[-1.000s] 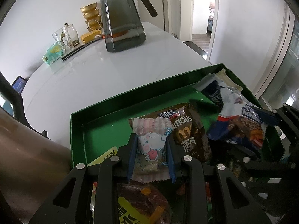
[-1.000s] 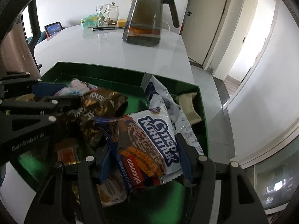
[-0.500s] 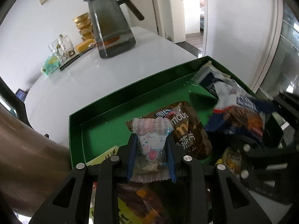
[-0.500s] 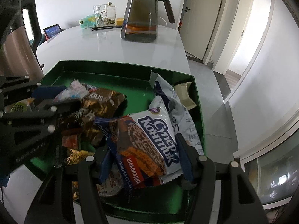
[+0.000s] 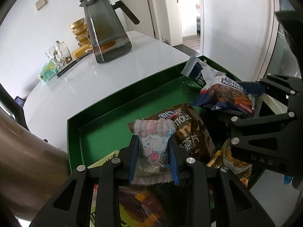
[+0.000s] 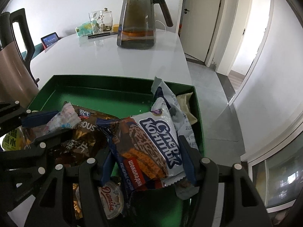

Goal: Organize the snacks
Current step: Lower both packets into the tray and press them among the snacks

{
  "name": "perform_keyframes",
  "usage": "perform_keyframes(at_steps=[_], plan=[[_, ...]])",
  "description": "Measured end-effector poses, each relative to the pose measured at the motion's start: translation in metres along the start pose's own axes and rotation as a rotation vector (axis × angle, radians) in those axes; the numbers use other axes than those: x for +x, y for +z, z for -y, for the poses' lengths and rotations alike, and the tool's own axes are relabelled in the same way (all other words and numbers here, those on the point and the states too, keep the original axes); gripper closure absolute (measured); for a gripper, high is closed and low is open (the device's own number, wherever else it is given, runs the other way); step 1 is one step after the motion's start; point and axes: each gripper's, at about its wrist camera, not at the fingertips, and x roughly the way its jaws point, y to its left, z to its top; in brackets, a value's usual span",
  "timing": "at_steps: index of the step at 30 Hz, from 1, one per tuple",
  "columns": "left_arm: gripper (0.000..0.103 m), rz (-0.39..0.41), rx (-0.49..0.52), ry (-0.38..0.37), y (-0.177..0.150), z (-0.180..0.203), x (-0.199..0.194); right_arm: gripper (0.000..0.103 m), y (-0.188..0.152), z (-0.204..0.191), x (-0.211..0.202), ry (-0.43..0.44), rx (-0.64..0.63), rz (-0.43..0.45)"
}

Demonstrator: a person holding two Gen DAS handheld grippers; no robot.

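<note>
A green tray [image 5: 123, 102] [image 6: 113, 81] on the white table holds several snack packets. My left gripper [image 5: 153, 141] is shut on a small pink-and-clear candy wrapper with a cartoon animal [image 5: 153, 151], held just above a brown packet [image 5: 191, 132]. In the right wrist view the left gripper [image 6: 43, 121] comes in from the left with the candy [image 6: 64, 117]. My right gripper [image 6: 145, 147] is shut on a blue-and-white chocolate cookie packet [image 6: 151, 141], above the tray's right side. The left wrist view shows that packet [image 5: 227, 92] too.
Behind the tray stands a dark glass pitcher [image 5: 106, 32] [image 6: 138, 19], with a glass jar [image 6: 100, 20] and a small screen [image 6: 50, 39] further back. A brown kettle [image 6: 13, 71] stands close on the left. The table edge runs just right of the tray, with a doorway beyond.
Both grips are unchanged. The left gripper has rolled slightly, which tilts its view. The right gripper and its packet sit a little higher in the left wrist view.
</note>
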Motion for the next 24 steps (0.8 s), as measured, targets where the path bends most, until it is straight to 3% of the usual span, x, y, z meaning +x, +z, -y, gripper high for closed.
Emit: perform_keyframes(at_steps=[7, 19, 24], plan=[[0.064, -0.012, -0.044, -0.013, 0.002, -0.005, 0.001, 0.052, -0.001, 0.003, -0.004, 0.014, 0.011, -0.006], [0.056, -0.012, -0.082, -0.015, 0.003, -0.008, -0.001, 0.051, -0.002, -0.001, -0.010, 0.025, 0.002, -0.008], [0.046, -0.003, -0.098, -0.010, 0.004, -0.011, -0.004, 0.043, -0.003, 0.000, -0.013, 0.028, 0.006, -0.003]])
